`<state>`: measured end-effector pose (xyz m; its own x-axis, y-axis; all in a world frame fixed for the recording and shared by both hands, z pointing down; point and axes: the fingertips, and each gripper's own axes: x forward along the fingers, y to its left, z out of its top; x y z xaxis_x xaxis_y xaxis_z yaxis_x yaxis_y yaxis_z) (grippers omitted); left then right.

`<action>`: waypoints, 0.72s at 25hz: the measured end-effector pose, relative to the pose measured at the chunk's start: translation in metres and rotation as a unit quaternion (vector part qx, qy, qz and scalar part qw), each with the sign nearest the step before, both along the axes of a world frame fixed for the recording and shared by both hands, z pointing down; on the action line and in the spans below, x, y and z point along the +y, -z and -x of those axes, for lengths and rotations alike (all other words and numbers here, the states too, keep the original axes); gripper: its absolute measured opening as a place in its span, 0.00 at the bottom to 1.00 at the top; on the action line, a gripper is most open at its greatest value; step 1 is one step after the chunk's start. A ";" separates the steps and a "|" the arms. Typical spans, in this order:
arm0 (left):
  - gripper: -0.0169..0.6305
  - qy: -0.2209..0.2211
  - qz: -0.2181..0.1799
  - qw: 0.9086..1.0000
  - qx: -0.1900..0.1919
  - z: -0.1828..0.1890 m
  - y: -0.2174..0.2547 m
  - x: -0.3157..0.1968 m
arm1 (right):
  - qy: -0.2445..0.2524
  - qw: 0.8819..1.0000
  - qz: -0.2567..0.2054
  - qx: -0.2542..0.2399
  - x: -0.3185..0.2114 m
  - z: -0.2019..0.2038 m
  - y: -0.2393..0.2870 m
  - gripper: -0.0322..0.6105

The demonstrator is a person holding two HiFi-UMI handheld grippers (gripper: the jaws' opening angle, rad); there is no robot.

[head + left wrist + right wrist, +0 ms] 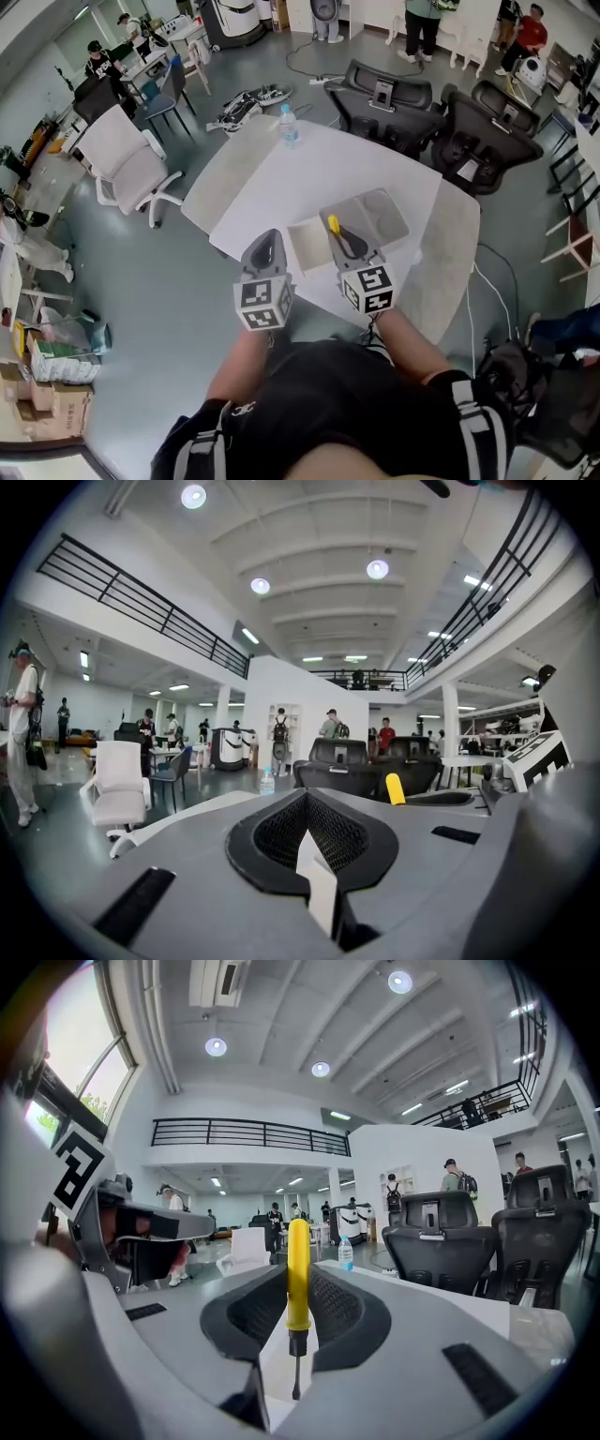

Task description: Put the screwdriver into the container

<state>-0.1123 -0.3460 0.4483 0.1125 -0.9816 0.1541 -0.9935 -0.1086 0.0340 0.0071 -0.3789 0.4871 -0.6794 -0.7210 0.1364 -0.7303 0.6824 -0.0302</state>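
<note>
A yellow-handled screwdriver [298,1279] stands upright between the pads of my right gripper [296,1271], handle up and thin metal tip pointing down. From the head view, its yellow handle [333,224] sticks out of the right gripper [349,244], which hovers over the near edge of a grey rectangular container [396,212] on the white table [309,169]. My left gripper [267,247] hangs beside it to the left, its jaws together with nothing between them. The left gripper view shows those closed jaws [306,799], with the yellow handle [396,788] off to the right.
A shallow pale tray [306,247] lies between the two grippers. A water bottle [289,124] stands at the table's far edge. Black office chairs [394,108] line the far side and a white chair [127,159] stands at left. People move in the background.
</note>
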 end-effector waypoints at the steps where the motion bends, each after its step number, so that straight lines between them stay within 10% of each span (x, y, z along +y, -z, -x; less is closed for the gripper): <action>1: 0.03 -0.003 0.000 1.000 -0.001 0.003 -0.001 -0.005 | -0.004 1.000 0.000 0.001 -0.004 0.002 -0.002 0.16; 18: 0.03 -0.069 0.013 0.997 0.012 0.078 -0.012 -0.090 | -0.051 0.996 0.066 0.041 -0.071 0.077 -0.046 0.16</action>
<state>-0.1902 -0.4362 0.4599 0.2510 -0.9521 0.1749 -0.9678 -0.2438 0.0620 -0.0701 -0.4499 0.5329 -0.5866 -0.7575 0.2865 -0.7990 0.5991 -0.0522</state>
